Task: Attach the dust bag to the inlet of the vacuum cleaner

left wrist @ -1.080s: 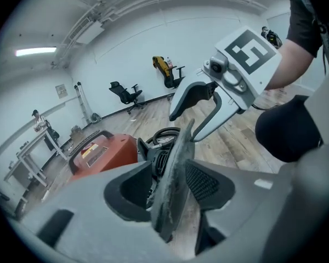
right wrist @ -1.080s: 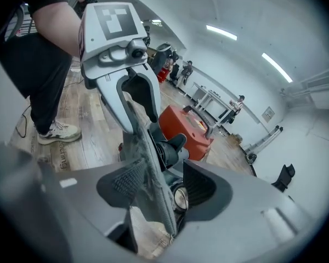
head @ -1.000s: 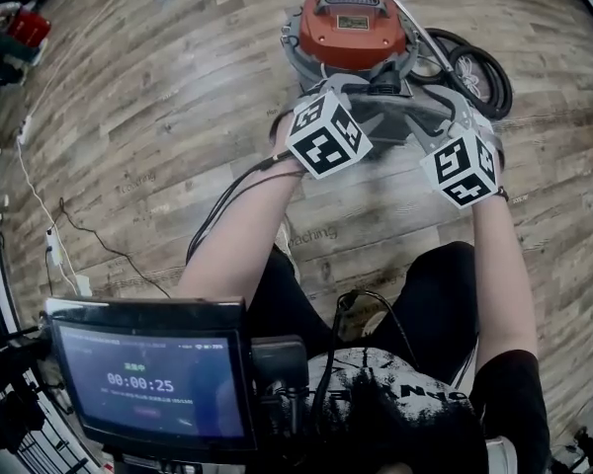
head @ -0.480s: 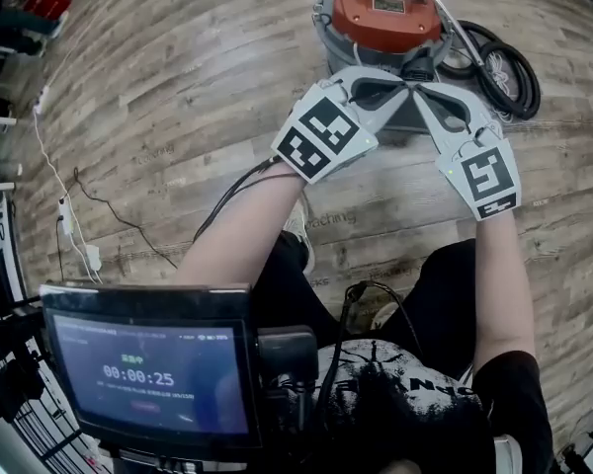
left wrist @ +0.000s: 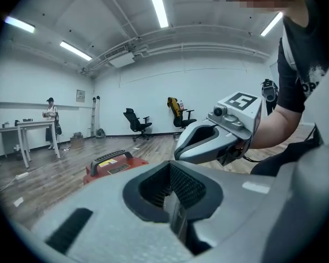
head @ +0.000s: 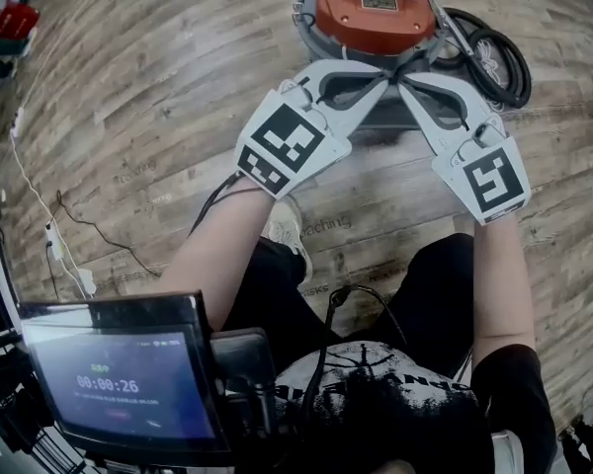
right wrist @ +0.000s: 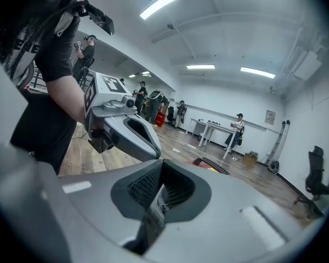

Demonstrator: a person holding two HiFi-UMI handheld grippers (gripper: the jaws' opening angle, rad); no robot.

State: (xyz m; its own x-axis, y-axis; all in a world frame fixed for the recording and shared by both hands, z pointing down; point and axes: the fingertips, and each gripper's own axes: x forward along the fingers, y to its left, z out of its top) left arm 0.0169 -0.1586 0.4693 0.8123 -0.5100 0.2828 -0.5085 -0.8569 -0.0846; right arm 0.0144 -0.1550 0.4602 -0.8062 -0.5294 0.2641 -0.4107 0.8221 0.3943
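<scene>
Now left gripper [head: 381, 82], right gripper [head: 407, 85] — closed (empty) — near vacuum [head: 376, 13]

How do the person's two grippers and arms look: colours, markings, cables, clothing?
The left gripper and the right gripper are light grey plastic shells with oval cut-outs. Each carries a white cube with black square markers: the left cube and the right cube. A black cable runs along the left forearm. The person wears a black short-sleeved T-shirt with white print.

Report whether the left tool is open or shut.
Shut. In the left gripper view the left tool has its jaws pressed together, with nothing between them.
</scene>
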